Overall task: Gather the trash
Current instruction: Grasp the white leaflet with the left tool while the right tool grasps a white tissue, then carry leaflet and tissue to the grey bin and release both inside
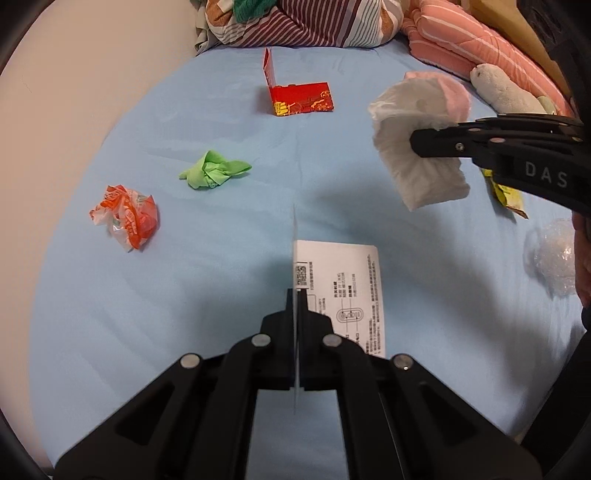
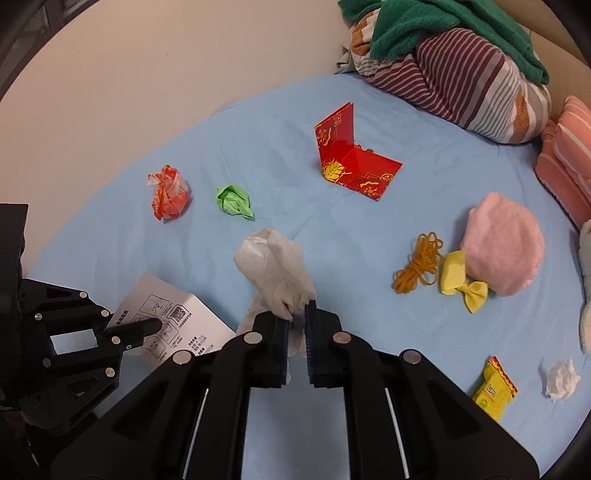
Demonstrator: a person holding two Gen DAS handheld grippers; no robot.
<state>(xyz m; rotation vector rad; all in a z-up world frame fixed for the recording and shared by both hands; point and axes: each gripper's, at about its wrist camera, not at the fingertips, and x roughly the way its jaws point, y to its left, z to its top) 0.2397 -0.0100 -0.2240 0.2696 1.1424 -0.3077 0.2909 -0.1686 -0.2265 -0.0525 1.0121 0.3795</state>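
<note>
My left gripper (image 1: 296, 295) is shut on a white printed leaflet (image 1: 341, 291), held edge-on above the blue bedsheet (image 1: 221, 258); the leaflet (image 2: 177, 325) and left gripper (image 2: 155, 325) show at the lower left of the right wrist view. My right gripper (image 2: 296, 317) is shut on a crumpled white plastic bag (image 2: 275, 266), held above the sheet; the bag (image 1: 417, 147) and right gripper (image 1: 415, 142) show at the right of the left wrist view. On the sheet lie an orange wrapper (image 1: 127, 216), a green paper ball (image 1: 212, 170), a red folded envelope (image 1: 301, 98), a yellow packet (image 2: 493, 387) and a white tissue (image 2: 561, 378).
Striped bedding (image 2: 461, 74) and a green towel (image 2: 443, 26) are piled at the back. A pink pillow (image 2: 565, 158), pink fluffy item (image 2: 504, 243), yellow bow (image 2: 461, 280), rubber bands (image 2: 419, 267) and a plush toy (image 1: 502, 90) lie at the right. A wall (image 2: 147, 74) borders the left.
</note>
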